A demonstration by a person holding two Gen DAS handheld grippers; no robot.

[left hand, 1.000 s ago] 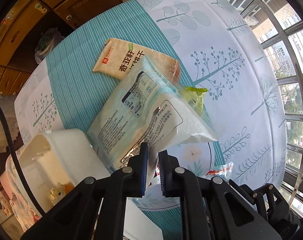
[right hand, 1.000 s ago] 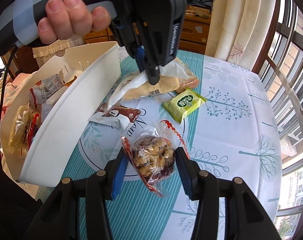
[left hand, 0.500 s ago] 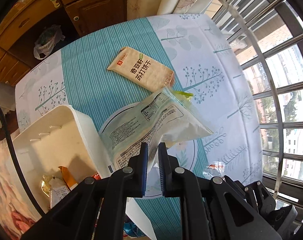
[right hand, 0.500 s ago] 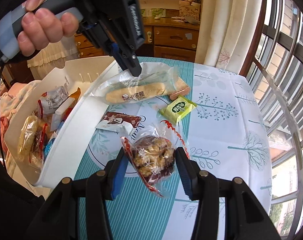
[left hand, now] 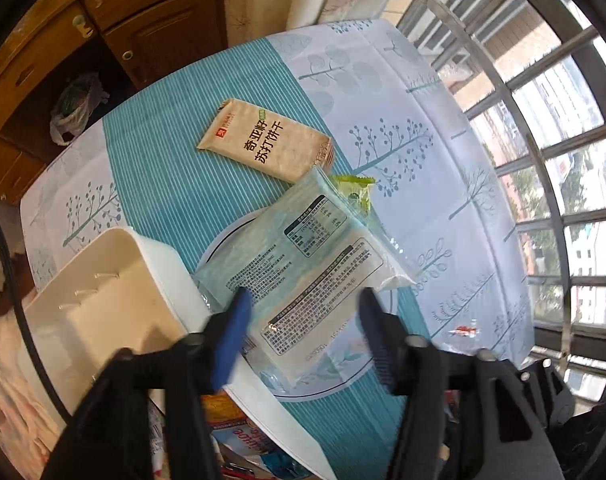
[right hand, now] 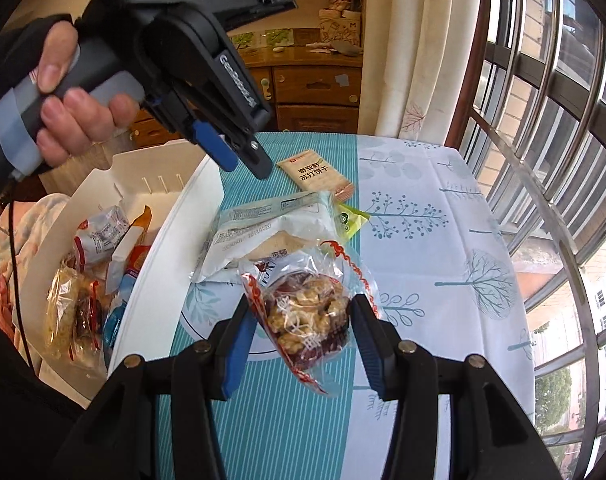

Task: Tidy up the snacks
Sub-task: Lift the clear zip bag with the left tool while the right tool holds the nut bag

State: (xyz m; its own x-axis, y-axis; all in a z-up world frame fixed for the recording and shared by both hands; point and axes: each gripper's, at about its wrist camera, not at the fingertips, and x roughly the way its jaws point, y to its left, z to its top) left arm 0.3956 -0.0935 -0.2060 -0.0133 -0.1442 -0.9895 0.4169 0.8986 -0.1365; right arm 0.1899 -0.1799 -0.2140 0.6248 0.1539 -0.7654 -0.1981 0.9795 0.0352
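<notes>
Change: left tongs [left hand: 303, 320] now spread wide, empty; bread packet [left hand: 303, 264] released, lying on counter [left hand: 443, 152] beside bin [left hand: 115, 304].
Right tongs [right hand: 299, 336]: part-open, clasping nut-cake packet [right hand: 307, 312].
Implication: bread not binned.

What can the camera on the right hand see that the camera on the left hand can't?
Only the right wrist view shows the walnut snack bag held between the right gripper fingers, and the person's hand holding the left gripper. Only the left wrist view shows the plastic bag by the cabinet. Both show the white bin, the big bread packet, the cracker packet and the green packet.
</notes>
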